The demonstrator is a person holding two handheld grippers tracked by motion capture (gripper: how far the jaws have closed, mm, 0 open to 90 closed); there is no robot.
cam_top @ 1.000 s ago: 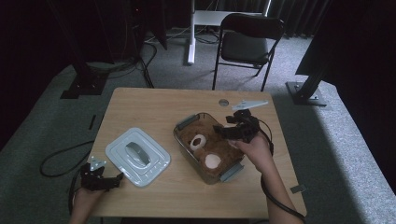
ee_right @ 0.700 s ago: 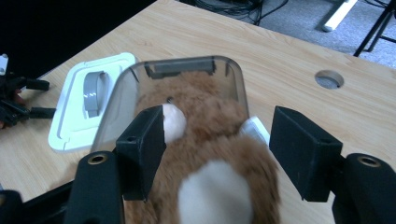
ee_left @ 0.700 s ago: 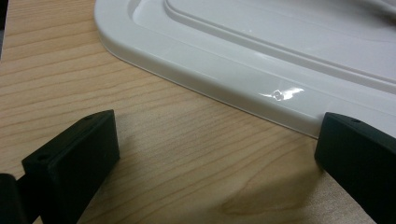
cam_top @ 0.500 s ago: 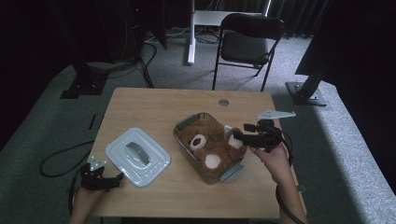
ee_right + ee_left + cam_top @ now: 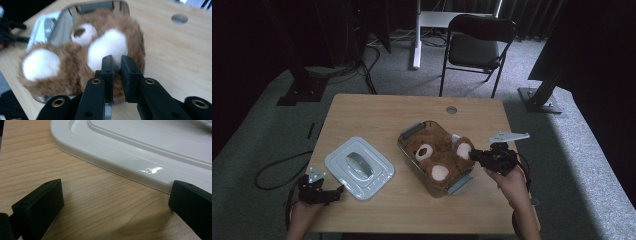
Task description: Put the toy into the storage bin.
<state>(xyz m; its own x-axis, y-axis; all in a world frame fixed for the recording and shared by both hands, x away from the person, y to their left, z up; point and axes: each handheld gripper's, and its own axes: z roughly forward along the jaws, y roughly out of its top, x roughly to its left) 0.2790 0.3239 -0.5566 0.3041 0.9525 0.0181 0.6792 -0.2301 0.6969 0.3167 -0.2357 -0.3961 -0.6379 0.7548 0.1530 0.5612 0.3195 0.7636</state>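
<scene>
Brown plush, with white paw pads and a white muzzle, is filling the clear rectangular container (image 5: 411,150) standing near the middle of the wooden bench (image 5: 377,112); this is a teddy bear (image 5: 439,155) lying inside it, its limbs rising above the rim. The right hand-held gripper (image 5: 473,154) is reaching in from the container's right side, and its jaws have just been closing. In the right gripper view they are standing nearly together, a narrow gap between them, with the tips at one white paw (image 5: 108,48) of the bear; whether the pads are pinching the fur I cannot tell, as the picture is blurred there.

The white container lid (image 5: 359,167), with a grey handle on top, is lying flat on the bench to the left of the container, apart from it. The left hand-held gripper (image 5: 338,190) is resting at the near left corner of the bench, jaws spread wide and holding nothing; in the left gripper view its tips are sitting just short of the lid's rim (image 5: 120,167).
</scene>
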